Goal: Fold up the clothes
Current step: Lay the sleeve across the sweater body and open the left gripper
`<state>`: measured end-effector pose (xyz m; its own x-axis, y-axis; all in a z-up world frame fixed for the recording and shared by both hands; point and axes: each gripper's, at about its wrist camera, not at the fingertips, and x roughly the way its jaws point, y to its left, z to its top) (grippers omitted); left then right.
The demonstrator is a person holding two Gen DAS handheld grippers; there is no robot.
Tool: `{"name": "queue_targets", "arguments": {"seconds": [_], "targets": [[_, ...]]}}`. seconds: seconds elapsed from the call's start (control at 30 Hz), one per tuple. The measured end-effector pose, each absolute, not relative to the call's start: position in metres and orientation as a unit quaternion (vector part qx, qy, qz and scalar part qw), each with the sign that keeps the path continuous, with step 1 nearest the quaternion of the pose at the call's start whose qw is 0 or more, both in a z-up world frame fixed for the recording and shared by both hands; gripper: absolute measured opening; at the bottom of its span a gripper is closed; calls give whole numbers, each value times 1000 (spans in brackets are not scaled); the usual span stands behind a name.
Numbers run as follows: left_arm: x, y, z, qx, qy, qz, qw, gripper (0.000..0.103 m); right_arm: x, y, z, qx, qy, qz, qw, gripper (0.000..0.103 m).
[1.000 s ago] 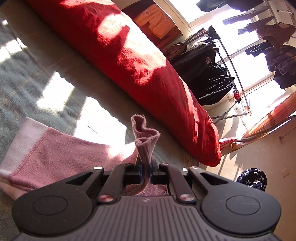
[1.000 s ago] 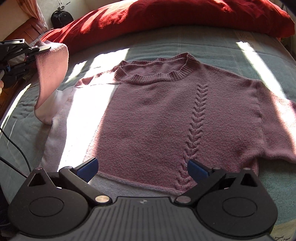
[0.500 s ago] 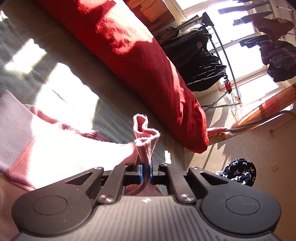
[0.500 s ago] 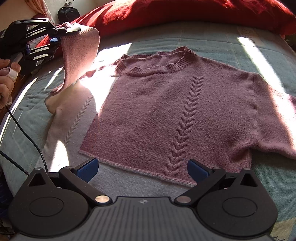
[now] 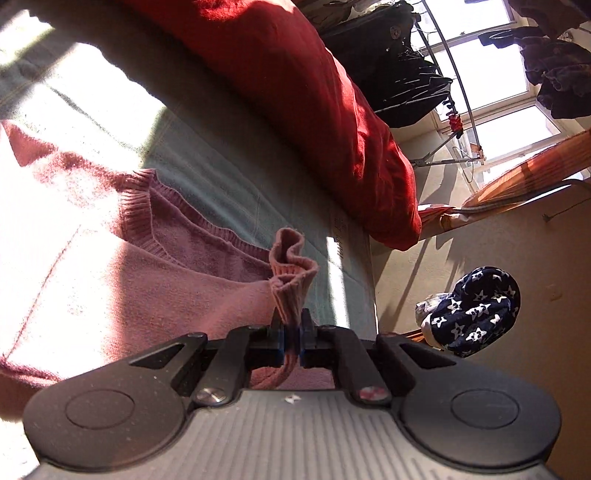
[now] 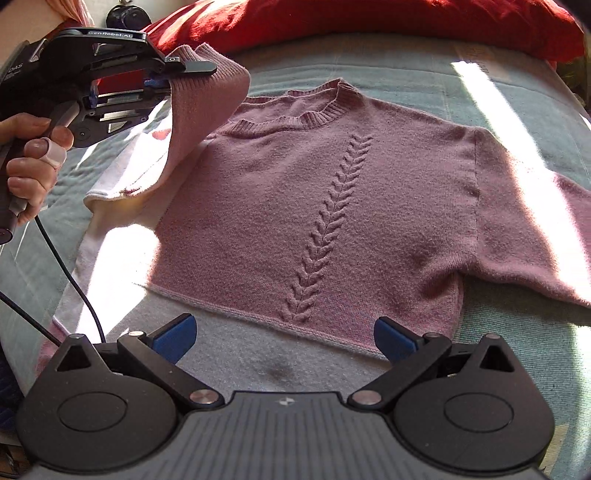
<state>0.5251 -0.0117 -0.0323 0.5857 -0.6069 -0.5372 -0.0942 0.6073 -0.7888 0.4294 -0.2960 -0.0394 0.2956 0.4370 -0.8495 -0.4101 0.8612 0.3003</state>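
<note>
The pink sweater (image 6: 332, 206) lies front-up on the bed (image 6: 406, 79), its ribbed neckline toward the red duvet (image 6: 369, 22) at the far side and its hem nearest the right tool (image 6: 284, 338). A braided cable stitch runs down the middle of the chest, straight ahead of that tool. Sun falls across the knit in bright bands.

The left tool (image 5: 291, 341) is closed tight on the ribbed cuff (image 5: 291, 273) of 1 sleeve; the cuff bunches up just past its blue pads, and the rest of the sleeve hangs from it. From the right tool's side, the left tool sits up and to the left, a hand (image 6: 31, 162) wrapped round its grip, with the lifted sleeve (image 6: 201, 110) draped down from it over the sweater's shoulder, its free edge reaching the chest just beside the neckline. A black cable (image 6: 74, 280) trails down from that grip.

The right tool hangs just short of the hem, jaws spread wide, nothing between its 2 blue pads. The sweater's other sleeve lies flat, off ahead and to the right of it.
</note>
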Motion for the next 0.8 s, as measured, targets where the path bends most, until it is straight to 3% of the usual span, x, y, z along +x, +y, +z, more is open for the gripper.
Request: {"name": "queue_targets", "arguments": {"seconds": [0.7, 0.8], "targets": [[528, -62, -64, -310, 480, -201, 796, 5, 434, -301, -45, 15, 536, 241, 809, 103], [530, -70, -63, -288, 486, -214, 797, 10, 436, -301, -45, 15, 536, 236, 810, 103]]}}
